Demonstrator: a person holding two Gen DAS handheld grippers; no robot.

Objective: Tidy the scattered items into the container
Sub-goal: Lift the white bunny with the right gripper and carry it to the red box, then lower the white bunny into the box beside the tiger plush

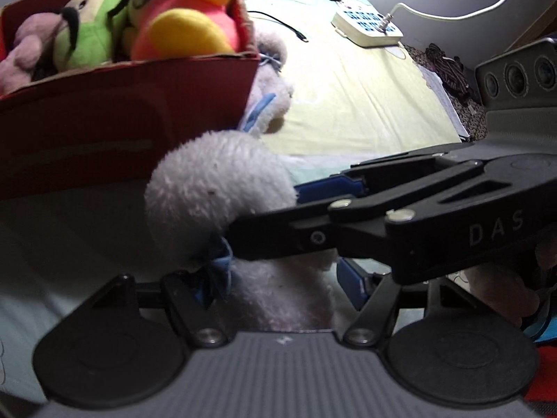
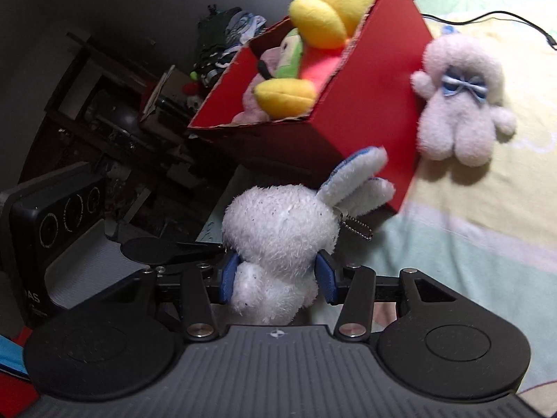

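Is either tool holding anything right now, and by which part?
Both tools grip the same white plush rabbit: the right tool pinches its body just below the head; the left tool also clamps its body.

Home bedroom, bedsheet (image 1: 351, 104), power strip (image 1: 367, 26), cluttered shelf (image 2: 104, 111)

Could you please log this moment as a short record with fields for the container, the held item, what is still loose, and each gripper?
container: red cardboard box on the bed, open top
inside: yellow and pink plush, green plush, pale purple plush
held item: white plush rabbit, beside the box, not yet in
still loose: white plush with blue bow, lying against the box's outer wall
right gripper: shut on the rabbit
left gripper: around the rabbit's body
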